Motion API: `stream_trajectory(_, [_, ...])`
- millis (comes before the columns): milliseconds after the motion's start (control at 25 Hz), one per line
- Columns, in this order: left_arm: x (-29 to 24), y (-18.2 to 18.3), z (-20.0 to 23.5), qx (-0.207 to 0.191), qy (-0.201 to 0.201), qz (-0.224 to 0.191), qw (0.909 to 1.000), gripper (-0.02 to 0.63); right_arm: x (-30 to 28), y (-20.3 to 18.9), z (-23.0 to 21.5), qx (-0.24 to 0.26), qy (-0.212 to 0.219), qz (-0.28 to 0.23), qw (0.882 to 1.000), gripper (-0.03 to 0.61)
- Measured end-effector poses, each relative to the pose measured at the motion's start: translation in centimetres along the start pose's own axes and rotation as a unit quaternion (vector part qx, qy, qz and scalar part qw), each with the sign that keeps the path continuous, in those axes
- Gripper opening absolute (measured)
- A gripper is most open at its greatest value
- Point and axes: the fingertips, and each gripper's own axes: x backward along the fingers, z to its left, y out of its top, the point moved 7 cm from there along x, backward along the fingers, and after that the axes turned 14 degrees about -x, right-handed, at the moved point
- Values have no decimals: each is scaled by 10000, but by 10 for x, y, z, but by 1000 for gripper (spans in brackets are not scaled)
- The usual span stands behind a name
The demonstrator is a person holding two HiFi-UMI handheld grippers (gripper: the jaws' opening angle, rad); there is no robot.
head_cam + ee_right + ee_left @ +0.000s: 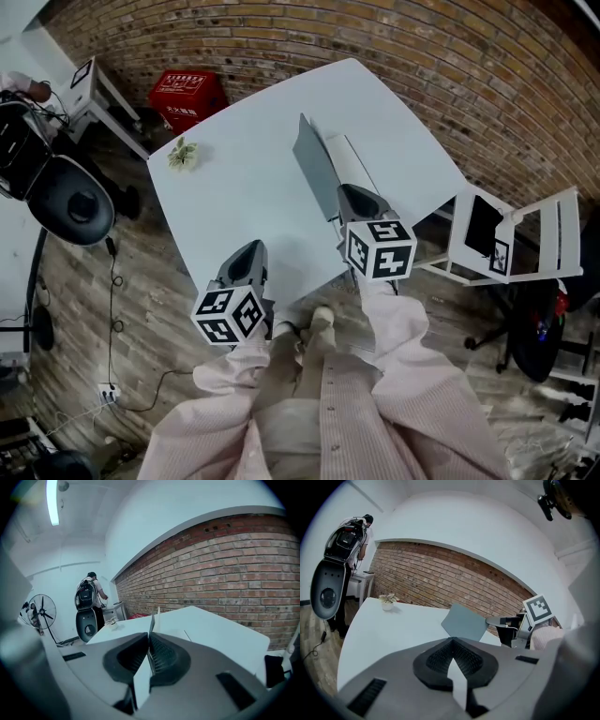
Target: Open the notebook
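The white counter (244, 187) is carrying the notebook (345, 161) toward its right side. Its pages are lying flat while its grey cover (314, 169) is standing nearly upright. Your right gripper (354, 195) is pinching the cover's near edge with its jaws closed on it, which is why the cover is standing; the opening looks about half done. Your left gripper (246, 258) is hovering by the counter's near edge, closed on nothing and clear of the cover's swing. A small plant (182, 153) is sitting well apart.
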Motion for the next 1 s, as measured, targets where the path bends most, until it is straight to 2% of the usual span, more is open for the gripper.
stream_trajectory(240, [16,-7,13,57,-7,13,10000,-6,0,-10,22,107,-22,-54,9999,18])
stream_trajectory(480, [32,-14,27,101,-51,37,9999,-6,-3,-21,46,618,-187,-18,9979,18])
stream_trajectory(1000, [53,-25,53,145,-144,97,9997,-6,-17,-48,83,1051,-358,54,9938,18])
